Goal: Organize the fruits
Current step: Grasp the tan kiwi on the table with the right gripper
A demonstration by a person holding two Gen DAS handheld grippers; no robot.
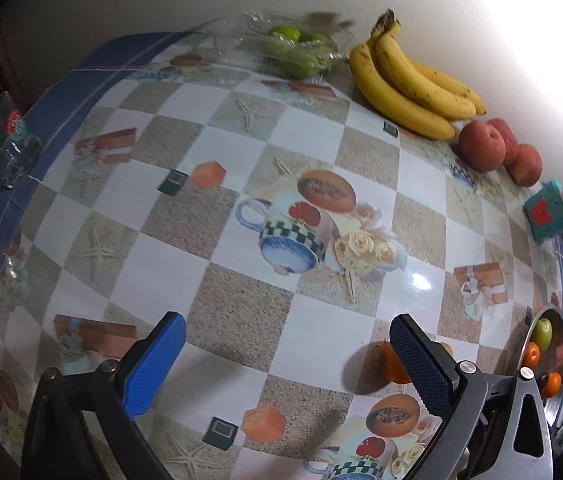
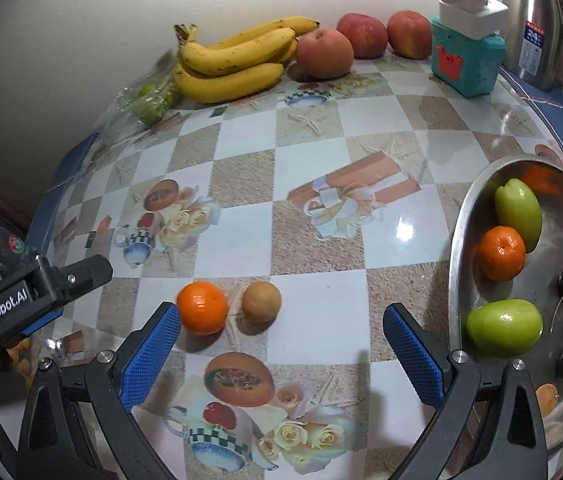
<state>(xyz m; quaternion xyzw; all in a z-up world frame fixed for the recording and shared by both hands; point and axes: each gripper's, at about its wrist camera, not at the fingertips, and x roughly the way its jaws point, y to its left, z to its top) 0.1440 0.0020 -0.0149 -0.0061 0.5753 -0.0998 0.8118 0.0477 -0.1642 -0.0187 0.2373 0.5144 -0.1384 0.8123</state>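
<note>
My right gripper [image 2: 281,340] is open and empty, low over the table. A loose orange [image 2: 202,307] and a small brown round fruit [image 2: 261,302] lie just beyond its fingertips. A steel bowl [image 2: 457,236] at the right holds two green fruits, oranges and dark cherries. My left gripper [image 1: 287,354] is open and empty; the loose orange [image 1: 387,362] shows partly behind its right finger [image 1: 425,364]. The left gripper's body [image 2: 37,292] shows at the left of the right wrist view. The bowl also shows at the right edge in the left wrist view [image 1: 561,320].
Bananas [image 2: 233,60], three red apples [image 2: 323,58] and a clear bag of green fruit [image 2: 149,98] line the back wall. A teal box [image 2: 467,58] and a steel kettle [image 2: 533,24] stand at the back right. A glass mug [image 1: 5,156] stands at the left table edge.
</note>
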